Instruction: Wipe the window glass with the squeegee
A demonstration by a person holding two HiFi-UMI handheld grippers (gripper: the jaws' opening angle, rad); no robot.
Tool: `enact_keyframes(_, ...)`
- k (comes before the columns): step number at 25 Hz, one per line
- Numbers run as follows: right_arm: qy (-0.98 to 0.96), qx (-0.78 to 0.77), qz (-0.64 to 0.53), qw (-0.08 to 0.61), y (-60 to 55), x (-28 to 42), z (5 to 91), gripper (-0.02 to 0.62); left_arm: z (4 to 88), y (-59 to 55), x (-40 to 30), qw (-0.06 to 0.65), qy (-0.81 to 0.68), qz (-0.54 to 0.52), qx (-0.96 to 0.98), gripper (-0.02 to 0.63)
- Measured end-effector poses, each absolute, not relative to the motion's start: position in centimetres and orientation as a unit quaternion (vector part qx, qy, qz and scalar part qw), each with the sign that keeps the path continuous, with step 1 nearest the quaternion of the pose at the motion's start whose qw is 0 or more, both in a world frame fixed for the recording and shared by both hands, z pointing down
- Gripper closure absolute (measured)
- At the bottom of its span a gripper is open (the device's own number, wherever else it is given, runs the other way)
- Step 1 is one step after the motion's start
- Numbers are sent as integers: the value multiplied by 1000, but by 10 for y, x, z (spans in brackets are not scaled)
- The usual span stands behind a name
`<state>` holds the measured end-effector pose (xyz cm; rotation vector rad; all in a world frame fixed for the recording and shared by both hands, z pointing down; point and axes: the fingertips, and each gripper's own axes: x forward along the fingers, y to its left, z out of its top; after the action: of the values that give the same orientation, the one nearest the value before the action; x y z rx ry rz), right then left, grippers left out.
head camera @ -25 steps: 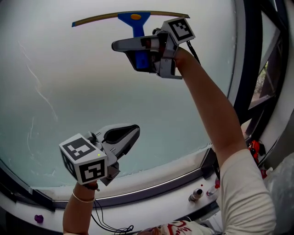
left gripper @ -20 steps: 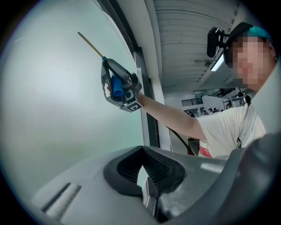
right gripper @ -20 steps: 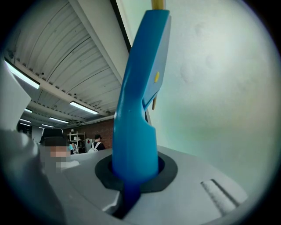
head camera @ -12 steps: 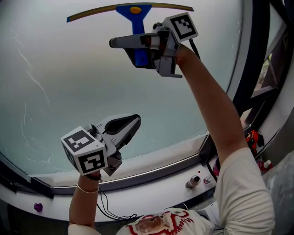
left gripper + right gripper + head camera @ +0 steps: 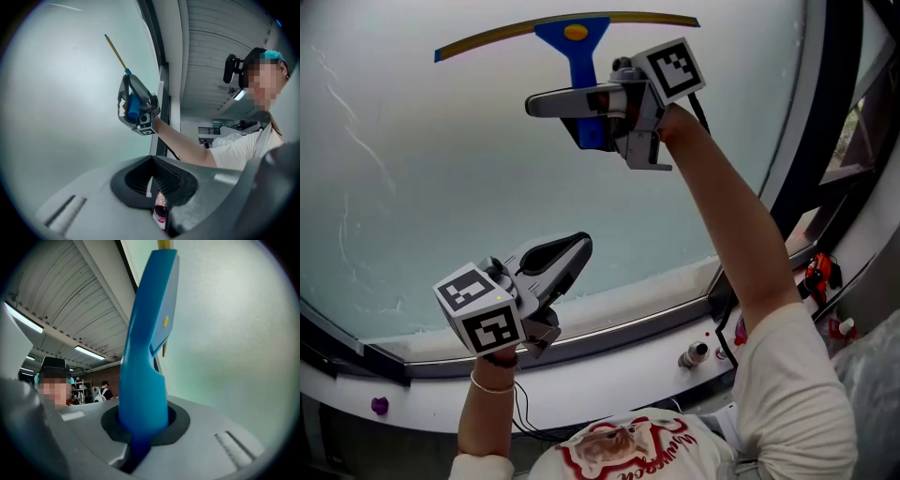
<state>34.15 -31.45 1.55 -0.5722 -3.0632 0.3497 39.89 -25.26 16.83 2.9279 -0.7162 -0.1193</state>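
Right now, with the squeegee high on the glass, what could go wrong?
The right gripper clamps only the lower end of the squeegee handle, so the blade may twist and streak. The left gripper hangs near the glass below it, possibly in a downward stroke's path. A small bottle on the sill could be knocked.

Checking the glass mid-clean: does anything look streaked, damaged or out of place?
Thin white streaks cross the left part of the window glass; I cannot tell whether they are smears or scratches. The squeegee, clamped in the right gripper, looks intact.
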Motion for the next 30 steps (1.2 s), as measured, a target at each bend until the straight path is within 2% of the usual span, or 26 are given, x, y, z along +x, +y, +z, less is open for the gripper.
enact_keyframes(9, -980, -169, 101, -21, -317, 339, 35, 546, 220, -245, 396, 117, -253, -56, 959, 605)
enact_keyframes(15, -979, -172, 108, -14, -319, 339, 44, 546, 214, -243, 392, 108, -266, -57, 956, 605)
enact_keyframes(20, -978, -171, 117, -23, -318, 339, 41, 546, 213, -247, 390, 138, -265, -77, 951, 605)
enact_keyframes(30, -978, -170, 118, -14, -317, 337, 88, 543, 248, -254, 388, 139, -289, -65, 945, 605)
